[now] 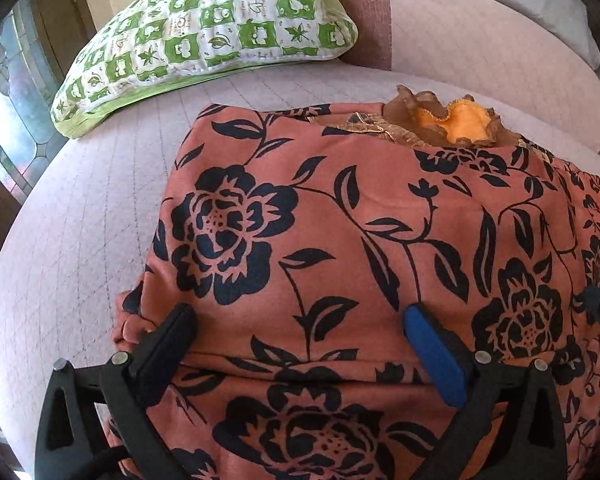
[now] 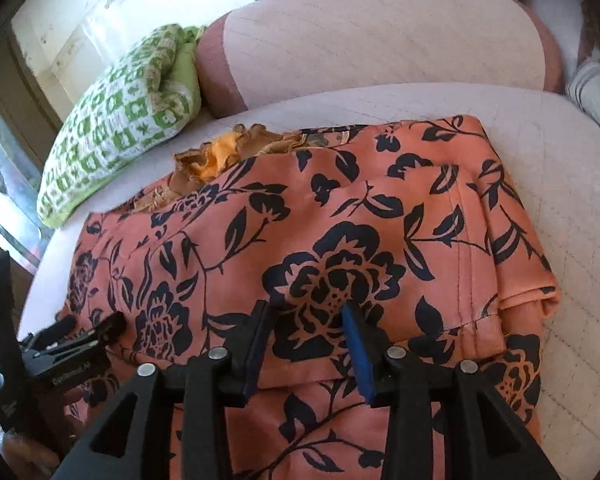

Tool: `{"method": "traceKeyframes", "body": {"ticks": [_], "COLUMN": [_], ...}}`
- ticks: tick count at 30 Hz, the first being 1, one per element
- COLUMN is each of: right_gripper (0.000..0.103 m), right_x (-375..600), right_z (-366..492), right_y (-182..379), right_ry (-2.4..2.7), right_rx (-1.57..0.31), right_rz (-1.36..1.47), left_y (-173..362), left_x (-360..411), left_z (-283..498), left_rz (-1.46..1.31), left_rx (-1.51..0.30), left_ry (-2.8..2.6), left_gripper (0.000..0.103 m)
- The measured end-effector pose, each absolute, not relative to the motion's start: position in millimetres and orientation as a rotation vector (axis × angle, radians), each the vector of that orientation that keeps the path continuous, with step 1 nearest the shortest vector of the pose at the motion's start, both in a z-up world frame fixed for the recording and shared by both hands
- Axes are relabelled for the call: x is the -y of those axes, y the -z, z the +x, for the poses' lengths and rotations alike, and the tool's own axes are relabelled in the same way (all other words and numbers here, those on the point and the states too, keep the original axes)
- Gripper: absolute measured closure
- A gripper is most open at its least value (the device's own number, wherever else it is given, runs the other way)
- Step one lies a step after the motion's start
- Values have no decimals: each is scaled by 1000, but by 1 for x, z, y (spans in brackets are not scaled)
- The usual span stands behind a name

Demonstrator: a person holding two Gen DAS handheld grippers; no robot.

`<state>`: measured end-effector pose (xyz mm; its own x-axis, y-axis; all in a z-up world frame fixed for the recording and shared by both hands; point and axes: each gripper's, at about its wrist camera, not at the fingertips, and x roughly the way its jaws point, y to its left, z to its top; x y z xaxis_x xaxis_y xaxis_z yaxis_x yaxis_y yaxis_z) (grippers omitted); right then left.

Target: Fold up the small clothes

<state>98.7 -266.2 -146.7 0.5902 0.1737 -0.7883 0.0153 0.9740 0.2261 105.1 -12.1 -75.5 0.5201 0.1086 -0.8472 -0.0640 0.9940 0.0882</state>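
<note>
Our left gripper (image 1: 300,324) has its fingers wide apart, resting on the floral garment (image 1: 340,220); our right gripper (image 2: 306,320) sits likewise parted on the cloth, clamping nothing. To fold cleanly, we should close on the near folded edge at matching points and lift evenly. The garment lies on the pink cushion (image 1: 80,220), its long axis running left to right, its orange ruffled trim (image 1: 460,120) pointing away toward the backrest (image 2: 360,40).

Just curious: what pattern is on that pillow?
Green and white checks with small leaf motifs on the pillow, clearest in the left wrist view.
</note>
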Motion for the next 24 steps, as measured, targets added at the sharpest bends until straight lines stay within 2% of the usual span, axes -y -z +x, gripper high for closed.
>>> {"method": "traceKeyframes", "body": {"ticks": [24], "right_gripper": [53], "right_x": [264], "right_z": [99], "right_y": [151], "right_ry": [-96], "right_rx": [-924], "right_rz": [207], "left_y": [76], "left_x": [9], "left_z": [107], "left_rz": [59], "left_rx": [-1020], "left_ry": [-112], "left_gripper": [0]}}
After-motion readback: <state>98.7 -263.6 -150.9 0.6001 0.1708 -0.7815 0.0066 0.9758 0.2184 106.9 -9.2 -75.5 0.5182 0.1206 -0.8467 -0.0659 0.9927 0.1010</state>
